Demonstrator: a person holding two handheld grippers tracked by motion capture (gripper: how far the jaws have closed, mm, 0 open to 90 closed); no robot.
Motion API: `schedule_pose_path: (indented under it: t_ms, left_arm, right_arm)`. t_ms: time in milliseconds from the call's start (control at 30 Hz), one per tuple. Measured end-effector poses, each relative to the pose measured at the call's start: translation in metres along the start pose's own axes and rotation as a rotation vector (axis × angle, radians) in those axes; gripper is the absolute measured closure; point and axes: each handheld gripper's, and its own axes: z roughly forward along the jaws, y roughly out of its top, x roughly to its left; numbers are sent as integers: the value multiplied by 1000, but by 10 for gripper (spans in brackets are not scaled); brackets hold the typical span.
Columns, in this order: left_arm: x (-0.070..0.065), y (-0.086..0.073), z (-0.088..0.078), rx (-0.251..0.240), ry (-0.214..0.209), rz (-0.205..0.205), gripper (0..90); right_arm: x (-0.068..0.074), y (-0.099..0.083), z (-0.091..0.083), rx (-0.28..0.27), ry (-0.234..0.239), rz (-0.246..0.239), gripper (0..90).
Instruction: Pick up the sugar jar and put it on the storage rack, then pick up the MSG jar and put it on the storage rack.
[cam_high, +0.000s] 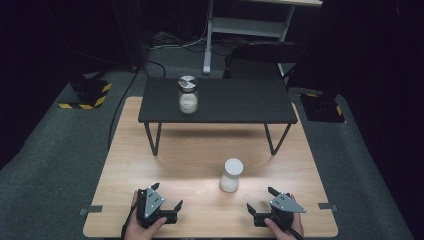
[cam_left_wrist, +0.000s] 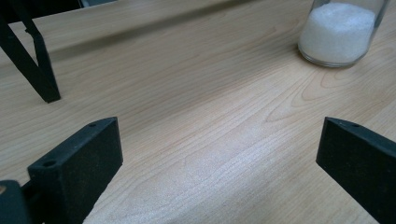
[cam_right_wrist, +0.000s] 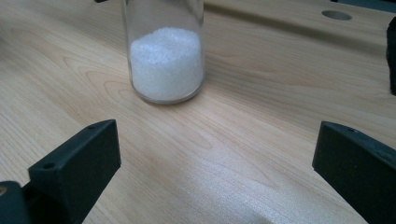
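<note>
Nearest, at the near edge of the table: left hand-held gripper and right hand-held gripper, each resting low in a hand, jaws spread wide and empty, nothing between them in either gripper view. Pointed inward toward the middle, well apart from each other.

A little farther, between them and slightly right of centre: a small glass jar standing upright on the wood, no lid on it, partly filled with white grains. Seen up close ahead of the right jaws, and off at the far right of the left gripper view. Touched by neither gripper.

Farther still: a low black shelf on thin legs spanning the far half of the table, with a second jar on its left part, upright, metal lid on, also holding white grains.

Judged step: the very start, approach not yet begun, the open jar the likely first target. Next move calls for bringing the right gripper forward and left, jaws kept wide and level around the jar's middle, then closing gently enough to avoid tipping it and spilling the grains.
</note>
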Motion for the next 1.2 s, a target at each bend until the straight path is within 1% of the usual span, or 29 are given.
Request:
schedule_pose_path:
  t_ms: [200, 333, 467, 567, 667, 700, 733, 767, 867, 933, 1067, 1200]
  left_arm:
    - [1, 0, 0, 0, -4, -7, 3]
    - [2, -2, -1, -8, -8, -13, 3]
    - [1, -2, -2, -7, -7, -23, 3]
    - [0, -1, -2, -3, -9, -12, 3]
    - [0, -2, -3, -6, -5, -20, 3]
    - [1, -2, -2, -4, -7, -26, 3]
    - [1, -2, -2, -4, -7, -26, 3]
    - [1, -1, -2, 1, -9, -25, 3]
    - [1, 0, -2, 5, -9, -22, 3]
    - [1, 0, -2, 3, -12, -16, 3]
    - [2, 0, -2, 3, -17, -18, 3]
    - [1, -1, -2, -1, -13, -14, 3]
  right_arm:
    - [-1, -1, -1, -5, 0, 10, 6]
    - [-1, -1, -1, -6, -2, 15, 6]
    - [-2, 0, 0, -2, 5, 9, 6]
    - [-2, 0, 0, 1, 8, 5, 5]
    - [-2, -1, 0, -3, 7, 6, 6]
    - [-1, -2, -1, -11, -3, 17, 5]
    - [-1, -2, -1, -11, -3, 17, 5]
    - [-1, -4, -2, -23, -6, 30, 5]
    - [0, -4, -3, -24, -10, 31, 5]
    - [2, -1, -6, -39, -19, 27, 5]
    - [4, 2, -8, -56, -11, 32, 4]
    - [8, 8, -9, -77, 0, 19, 4]
